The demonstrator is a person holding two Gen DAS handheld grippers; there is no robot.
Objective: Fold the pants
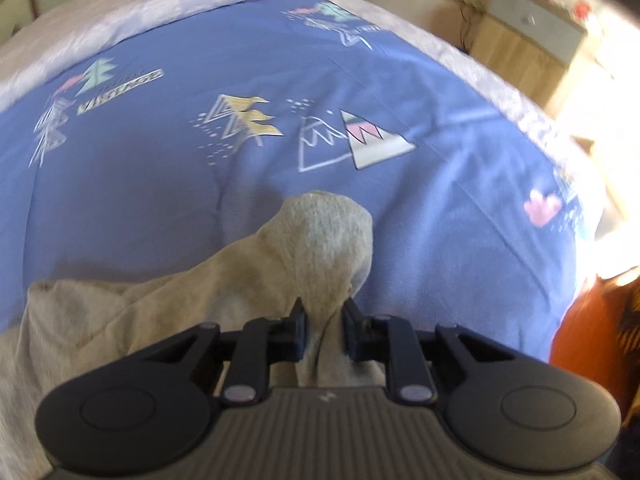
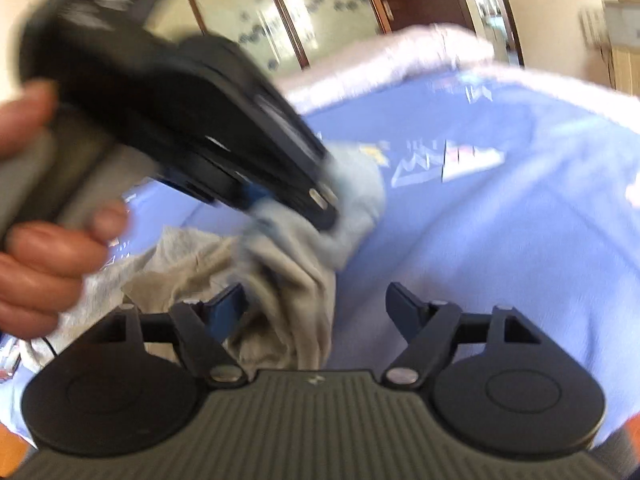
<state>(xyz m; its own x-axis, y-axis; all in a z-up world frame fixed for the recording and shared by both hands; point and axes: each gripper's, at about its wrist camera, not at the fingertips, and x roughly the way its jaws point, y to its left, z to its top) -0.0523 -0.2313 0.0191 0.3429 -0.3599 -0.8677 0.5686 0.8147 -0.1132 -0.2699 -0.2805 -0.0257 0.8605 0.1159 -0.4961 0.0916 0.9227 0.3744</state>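
The beige-grey pants (image 1: 168, 312) lie bunched on the blue patterned bedspread (image 1: 240, 184). My left gripper (image 1: 324, 320) is shut on a ribbed cuff of the pants (image 1: 324, 236), which sticks up past the fingers. In the right wrist view the left gripper (image 2: 316, 200) is above and ahead, holding the cuff lifted, with the pants (image 2: 280, 280) hanging down from it. My right gripper (image 2: 316, 304) is open, its left finger (image 2: 228, 304) beside the hanging cloth, nothing between the jaws gripped.
A grey-white blanket and pillow (image 1: 200, 4) line the far edge of the bed. A wooden cabinet (image 1: 532, 44) stands at the right. Something orange (image 1: 588, 328) is at the bed's right edge. Wardrobe doors (image 2: 300, 12) stand behind the bed.
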